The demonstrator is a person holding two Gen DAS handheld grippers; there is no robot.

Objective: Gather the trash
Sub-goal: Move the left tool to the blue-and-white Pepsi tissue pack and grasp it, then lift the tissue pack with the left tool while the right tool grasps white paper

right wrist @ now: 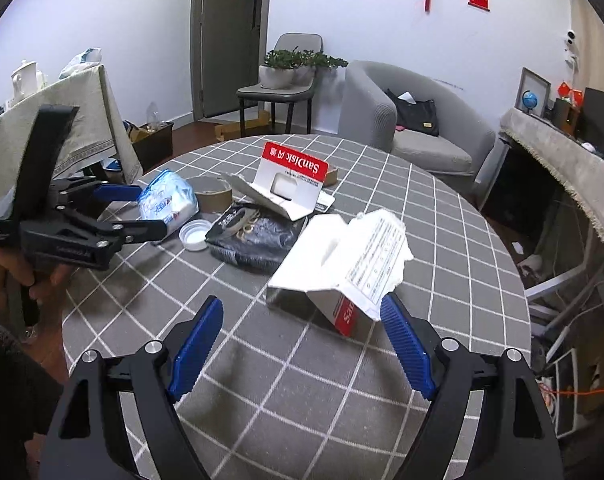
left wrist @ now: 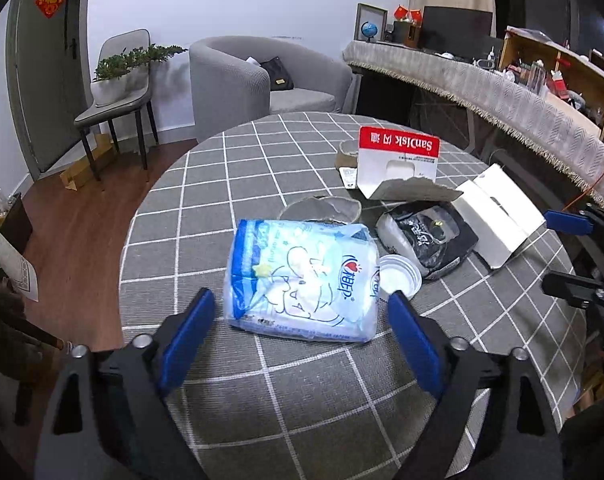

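Round table [left wrist: 229,360] with a grey checked cloth fills most of what I see, with an armchair [left wrist: 237,80] and a plant on a chair [left wrist: 121,80] behind it in the living room. Trash sits in a loose heap mid-table. Biggest piece is the blue-and-white tissue pack [left wrist: 302,280], lying flat right ahead of my left gripper [left wrist: 302,308], whose fingers stand wide apart on either side of its near end, not pressing on it as far as I can see. Next is the torn white SanDisk carton [right wrist: 342,264], just past my right gripper [right wrist: 302,320], also wide open and holding nothing. Behind those: the standing red-topped SanDisk card [left wrist: 398,156], a crumpled black wrapper [left wrist: 426,236], a tape roll [right wrist: 211,194], and a small white lid [left wrist: 398,276] touching the tissue pack.

I'd say I'm on the approach, nothing collected yet. Next move: ease the left forward, close on the pack; the carton's flimsy, so grab a folded edge.
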